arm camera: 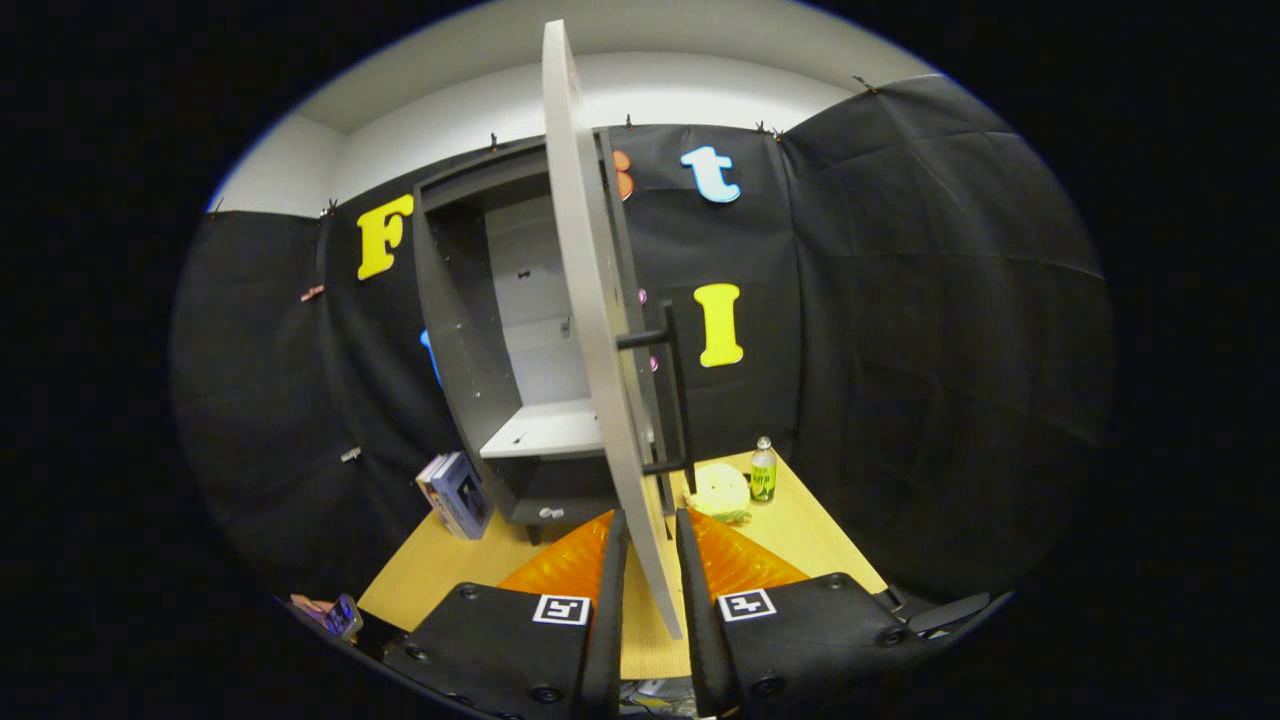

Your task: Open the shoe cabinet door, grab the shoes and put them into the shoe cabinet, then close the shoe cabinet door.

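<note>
Two fingers at the bottom, jaws [650, 590] apart and straddling the lower free edge of the shoe cabinet door [600, 330]; whether either finger actually presses the panel, cannot tell. Door seen edge-on, swung well out from the shoe cabinet [470, 330], its dark bar handle [675, 390] sticking off the right face. Looks like step one, the opening, about finished or in its last swing. No shoes picked out from here, so the next move probably calls for letting go of the edge, backing off and hunting for them.

Just beyond the fingers, an orange ridged mat [740, 565] on the wooden counter [820, 540], split left and right by the door. Past that on the right, a pale yellow soft lump [720, 492], hard to identify, and a small green bottle [763, 470] just beside it, both near the counter's far edge. On the left, a stack of books [455, 492] leaning just beside the cabinet's base.

Further back, cabinet interior open and bare, pale shelf [545, 432] ready to take a load. Room to manoeuvre: clear approach left of the door straight to the shelf; right side tighter, with handle, bottle and lump crowding. Door edge itself the thing to avoid clipping on withdrawal.
</note>
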### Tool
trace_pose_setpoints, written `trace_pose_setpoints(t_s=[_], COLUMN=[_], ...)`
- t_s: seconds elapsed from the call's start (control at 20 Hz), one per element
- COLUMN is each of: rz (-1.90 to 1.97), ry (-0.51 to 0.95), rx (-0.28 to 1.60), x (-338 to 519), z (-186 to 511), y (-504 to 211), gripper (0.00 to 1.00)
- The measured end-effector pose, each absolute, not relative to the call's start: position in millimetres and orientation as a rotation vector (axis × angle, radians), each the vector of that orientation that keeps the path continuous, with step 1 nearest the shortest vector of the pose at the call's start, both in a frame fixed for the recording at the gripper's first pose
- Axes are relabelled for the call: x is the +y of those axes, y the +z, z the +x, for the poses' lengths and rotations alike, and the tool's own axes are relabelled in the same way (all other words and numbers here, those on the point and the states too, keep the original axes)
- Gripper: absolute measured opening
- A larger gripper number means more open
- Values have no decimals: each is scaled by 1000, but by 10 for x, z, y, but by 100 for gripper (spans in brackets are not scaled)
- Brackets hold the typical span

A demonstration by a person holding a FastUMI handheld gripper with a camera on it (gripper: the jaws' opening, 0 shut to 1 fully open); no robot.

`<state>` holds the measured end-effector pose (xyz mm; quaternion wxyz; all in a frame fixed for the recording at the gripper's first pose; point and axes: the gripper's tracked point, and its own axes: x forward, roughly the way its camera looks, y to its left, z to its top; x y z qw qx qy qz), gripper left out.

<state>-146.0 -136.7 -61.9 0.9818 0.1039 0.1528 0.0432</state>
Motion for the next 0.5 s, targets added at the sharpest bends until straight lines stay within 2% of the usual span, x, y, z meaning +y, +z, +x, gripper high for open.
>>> trace_pose_setpoints(t_s=[0.1,0.2,0.25,0.35,0.5], rz=[144,113,119,155,148], ry=[157,230,252,285,312], rx=[376,443,487,589,715], x=[-1082,-725,-600,-300,38], z=[-1585,-1605,-1609,-1572,-1447], y=[-865,-1145,-1327,-1725,-2503], gripper=[51,77,86,95,99])
